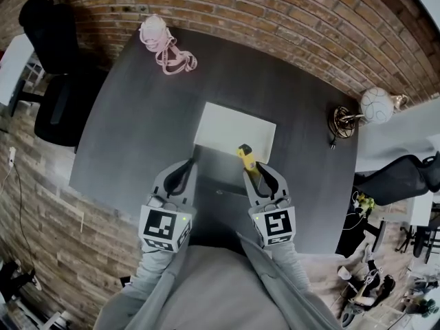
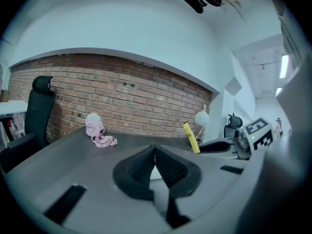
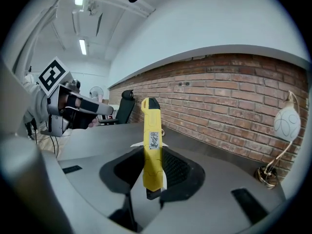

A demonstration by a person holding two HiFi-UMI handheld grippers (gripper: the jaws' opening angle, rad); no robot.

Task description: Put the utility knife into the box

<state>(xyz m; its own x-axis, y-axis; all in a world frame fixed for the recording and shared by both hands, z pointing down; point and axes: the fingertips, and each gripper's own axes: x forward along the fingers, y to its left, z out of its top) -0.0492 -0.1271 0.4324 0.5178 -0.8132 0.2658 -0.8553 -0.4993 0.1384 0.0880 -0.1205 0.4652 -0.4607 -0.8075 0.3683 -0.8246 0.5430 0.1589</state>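
Your right gripper [image 3: 152, 173] clenches utility knife [image 3: 151, 140] by lower end, upright, near white box [image 1: 230, 129] near edge. Light, stiff, slick plastic; a mid-body grip would likely tilt less. Left gripper [image 2: 155, 155] closed, empty.

1. We see a red brick wall [image 1: 275, 5] behind the dark grey worktop [image 1: 130, 136].
2. A black office chair [image 1: 58, 102] stands at the worktop's left on the plank floor [image 1: 41, 205].
3. A globe-shaded lamp [image 1: 377, 105] sits at the worktop's right edge (brassy base).
4. Strip lights [image 3: 82, 47] glow overhead.
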